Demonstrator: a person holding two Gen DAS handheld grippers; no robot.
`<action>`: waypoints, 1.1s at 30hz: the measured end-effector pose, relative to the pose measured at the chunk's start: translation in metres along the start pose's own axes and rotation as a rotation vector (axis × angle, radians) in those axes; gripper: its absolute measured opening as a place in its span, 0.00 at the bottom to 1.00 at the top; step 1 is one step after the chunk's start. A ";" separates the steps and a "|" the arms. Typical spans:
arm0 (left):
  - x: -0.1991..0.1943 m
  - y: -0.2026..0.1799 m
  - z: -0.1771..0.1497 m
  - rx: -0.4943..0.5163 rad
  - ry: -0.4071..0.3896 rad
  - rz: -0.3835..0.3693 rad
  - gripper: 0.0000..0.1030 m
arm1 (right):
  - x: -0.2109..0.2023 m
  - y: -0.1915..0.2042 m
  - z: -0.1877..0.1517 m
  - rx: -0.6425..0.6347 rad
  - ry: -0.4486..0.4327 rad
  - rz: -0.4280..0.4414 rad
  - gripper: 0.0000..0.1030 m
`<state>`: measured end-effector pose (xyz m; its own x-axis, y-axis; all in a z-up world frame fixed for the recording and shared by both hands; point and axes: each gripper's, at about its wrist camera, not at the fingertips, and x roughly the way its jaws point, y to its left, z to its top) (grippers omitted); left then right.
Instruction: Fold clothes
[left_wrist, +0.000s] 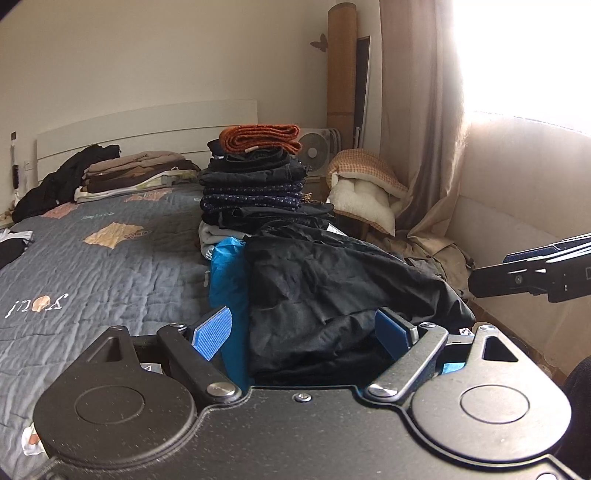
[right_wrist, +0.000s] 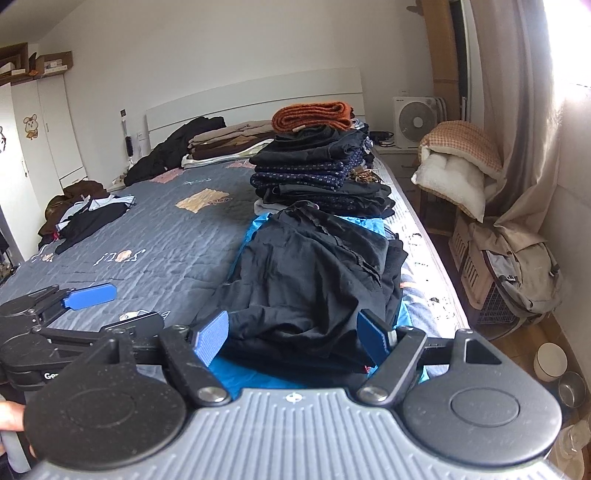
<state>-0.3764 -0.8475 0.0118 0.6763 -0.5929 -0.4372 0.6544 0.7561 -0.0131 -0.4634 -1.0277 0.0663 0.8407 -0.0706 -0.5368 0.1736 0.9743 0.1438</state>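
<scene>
A crumpled black garment (right_wrist: 317, 273) lies on the near right part of the bed (right_wrist: 155, 236), spread over a blue cloth (right_wrist: 255, 376) whose edges show at its left side and under its near end. In the left wrist view the same black garment (left_wrist: 332, 284) fills the middle, with the blue cloth (left_wrist: 229, 280) standing up along its left.

The left gripper (left_wrist: 303, 332) is wide open and holds nothing; its blue pads (left_wrist: 211, 332) sit on either side of the garment's near edge, and whether they touch the fabric cannot be told. The right gripper (right_wrist: 293, 341) is also wide open and empty, its pads (right_wrist: 210, 339) spread at either side of the garment's near hem, just above the blue cloth. From the right wrist view the left gripper (right_wrist: 88, 295) shows at the far left, low over the quilt, with a fingertip of the person's hand (right_wrist: 11, 415) at the frame edge. From the left wrist view the right gripper (left_wrist: 532, 273) reaches in from the right edge.

Just beyond the garment stands a tall stack (right_wrist: 321, 166) of folded dark clothes, topped by an orange blanket (right_wrist: 314, 116). Farther left, by the headboard (right_wrist: 258, 96), lies a lower pile (right_wrist: 225, 142) of brown and beige folded things beside a loose black heap (right_wrist: 173, 151). More unfolded clothes (right_wrist: 88, 214) lie at the bed's left edge. Right of the bed are a fan (right_wrist: 417, 122), a pet bed (right_wrist: 458, 166) and a backpack (right_wrist: 517, 269) under the curtain (right_wrist: 517, 92).
</scene>
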 end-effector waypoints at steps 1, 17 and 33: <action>0.002 -0.001 0.001 -0.002 0.004 0.000 0.81 | 0.001 0.000 0.002 -0.008 0.005 0.007 0.74; 0.047 -0.012 0.008 0.103 0.134 0.018 0.81 | 0.056 -0.041 0.043 -0.046 0.075 0.072 0.75; 0.098 -0.004 -0.005 0.405 0.228 -0.054 0.70 | 0.183 -0.104 0.108 -0.135 0.223 0.015 0.75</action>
<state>-0.3145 -0.9076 -0.0354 0.5758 -0.5181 -0.6324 0.7966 0.5295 0.2915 -0.2721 -1.1647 0.0428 0.7062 -0.0210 -0.7077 0.0792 0.9956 0.0494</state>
